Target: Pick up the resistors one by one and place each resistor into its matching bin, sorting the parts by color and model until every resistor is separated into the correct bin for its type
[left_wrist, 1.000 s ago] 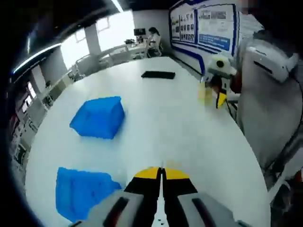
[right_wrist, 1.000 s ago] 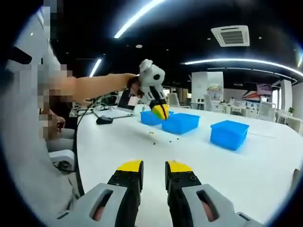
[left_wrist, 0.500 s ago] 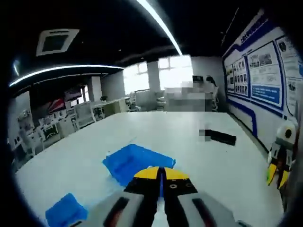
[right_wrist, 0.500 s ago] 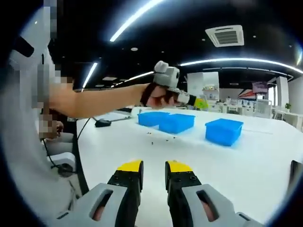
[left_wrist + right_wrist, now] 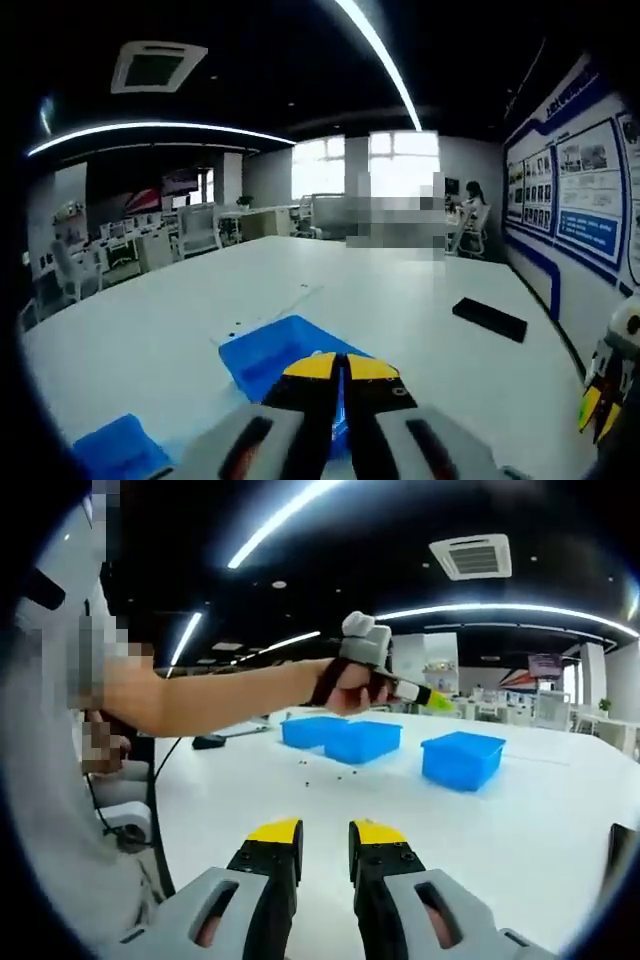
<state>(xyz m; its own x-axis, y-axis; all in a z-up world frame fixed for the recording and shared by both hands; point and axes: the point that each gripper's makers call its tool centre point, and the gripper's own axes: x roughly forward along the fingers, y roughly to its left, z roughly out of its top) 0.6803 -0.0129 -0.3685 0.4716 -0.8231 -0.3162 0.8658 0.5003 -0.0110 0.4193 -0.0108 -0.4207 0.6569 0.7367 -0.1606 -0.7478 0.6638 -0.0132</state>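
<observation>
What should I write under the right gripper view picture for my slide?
A person's hand holds the left gripper above a white table with three blue bins and tiny scattered resistors.

Your left gripper (image 5: pixel 342 368) has grey moulded bodies ending in black jaws with yellow tips; small screws dot the black parts. Your right gripper (image 5: pixel 324 832) is built alike: grey shells with oval recesses, black jaw blocks, yellow caps, screw heads on the right block. In the right gripper view, the left gripper (image 5: pixel 437 701) shows a grey housing on top, a black strap across your hand (image 5: pixel 347 687) and a yellow-green tip. You wear a light grey top (image 5: pixel 50 810) with a short sleeve.
</observation>
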